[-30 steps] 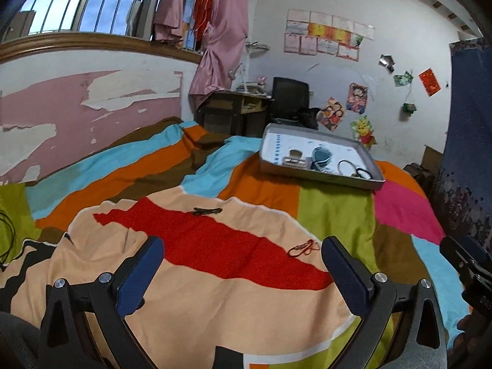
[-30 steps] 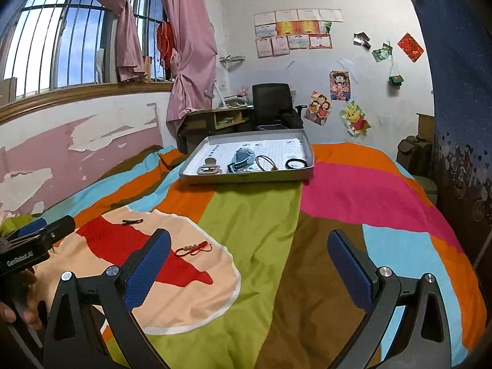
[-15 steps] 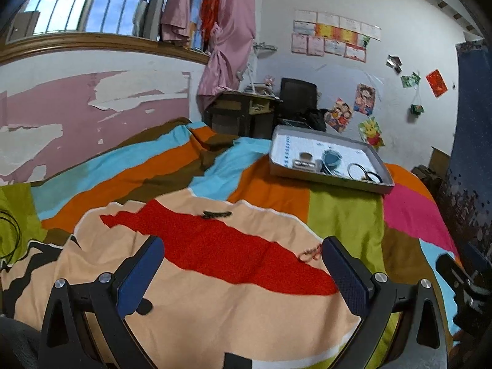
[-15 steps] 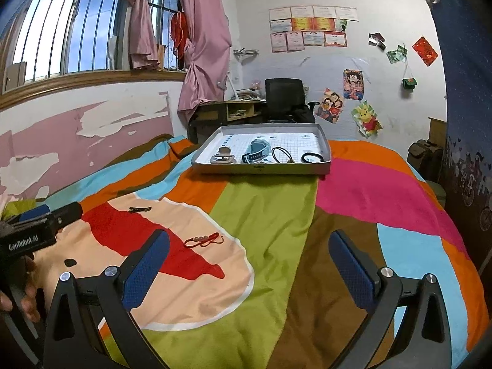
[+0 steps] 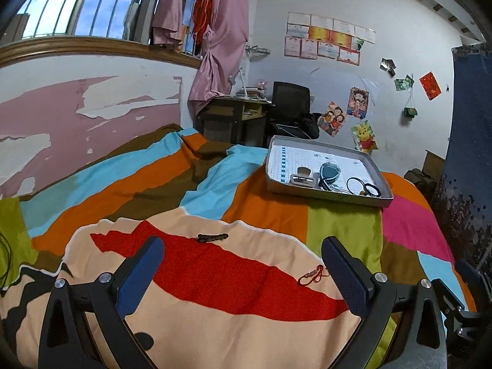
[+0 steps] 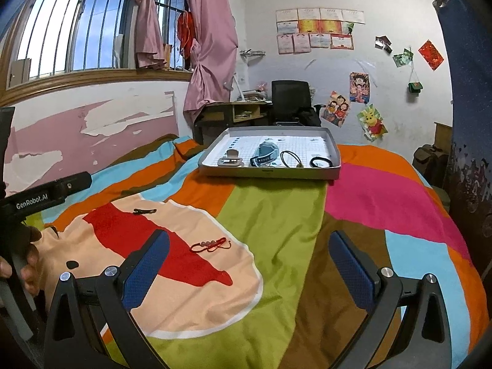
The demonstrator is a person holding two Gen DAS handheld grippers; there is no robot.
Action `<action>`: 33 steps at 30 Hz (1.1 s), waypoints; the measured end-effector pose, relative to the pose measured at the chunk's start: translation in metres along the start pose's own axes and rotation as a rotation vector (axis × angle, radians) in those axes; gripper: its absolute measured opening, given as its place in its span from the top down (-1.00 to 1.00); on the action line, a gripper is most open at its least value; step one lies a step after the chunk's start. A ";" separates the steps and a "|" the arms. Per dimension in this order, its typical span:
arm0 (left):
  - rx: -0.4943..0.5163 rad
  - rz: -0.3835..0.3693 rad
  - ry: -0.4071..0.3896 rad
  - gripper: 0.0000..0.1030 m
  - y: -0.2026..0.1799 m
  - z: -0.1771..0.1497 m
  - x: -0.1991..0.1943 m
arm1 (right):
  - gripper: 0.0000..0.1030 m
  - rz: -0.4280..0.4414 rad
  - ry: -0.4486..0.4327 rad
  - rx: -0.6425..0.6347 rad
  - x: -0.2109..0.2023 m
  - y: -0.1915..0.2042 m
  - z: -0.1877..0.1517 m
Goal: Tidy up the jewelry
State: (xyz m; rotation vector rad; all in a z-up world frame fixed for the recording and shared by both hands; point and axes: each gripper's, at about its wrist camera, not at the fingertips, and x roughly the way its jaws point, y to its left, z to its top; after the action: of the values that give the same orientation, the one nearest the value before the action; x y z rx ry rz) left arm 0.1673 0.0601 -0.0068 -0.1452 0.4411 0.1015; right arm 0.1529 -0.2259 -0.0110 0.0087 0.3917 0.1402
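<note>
**Loose jewelry on the bedspread, tray waiting beyond**

A red cord bracelet (image 6: 209,244) and a dark hair clip (image 5: 212,237) lie apart on the bedspread (image 6: 273,215), outside the grey tray (image 6: 267,173), which stands farther up the bed. The tray already holds a claw clip (image 6: 230,158), a watch (image 6: 265,153) and black hair ties (image 6: 320,162), evidently the collecting place. The left gripper (image 5: 243,269) and right gripper (image 6: 249,263) both hover with jaws wide and empty, the left's opening spanning both loose pieces, probably readying a pick-up.

"GenRobot.AI" on left tool (image 6: 46,200)
</note>
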 end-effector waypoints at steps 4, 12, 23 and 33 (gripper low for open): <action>0.004 -0.027 0.012 -1.00 0.007 0.014 0.016 | -0.97 0.000 0.001 0.001 0.007 0.001 0.003; 0.087 -0.078 -0.070 -1.00 0.036 0.056 0.040 | -0.97 -0.038 0.010 -0.008 0.035 0.014 0.008; 0.101 -0.130 0.100 -1.00 0.088 0.039 0.123 | -0.97 0.009 0.115 0.055 0.110 0.059 -0.002; 0.219 -0.260 0.257 -1.00 0.079 0.002 0.199 | -0.97 0.027 0.284 0.129 0.179 0.063 -0.035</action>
State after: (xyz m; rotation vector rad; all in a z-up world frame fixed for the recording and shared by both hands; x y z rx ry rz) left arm 0.3365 0.1516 -0.1002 0.0019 0.6815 -0.2231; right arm 0.2944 -0.1391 -0.1092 0.1228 0.6839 0.1427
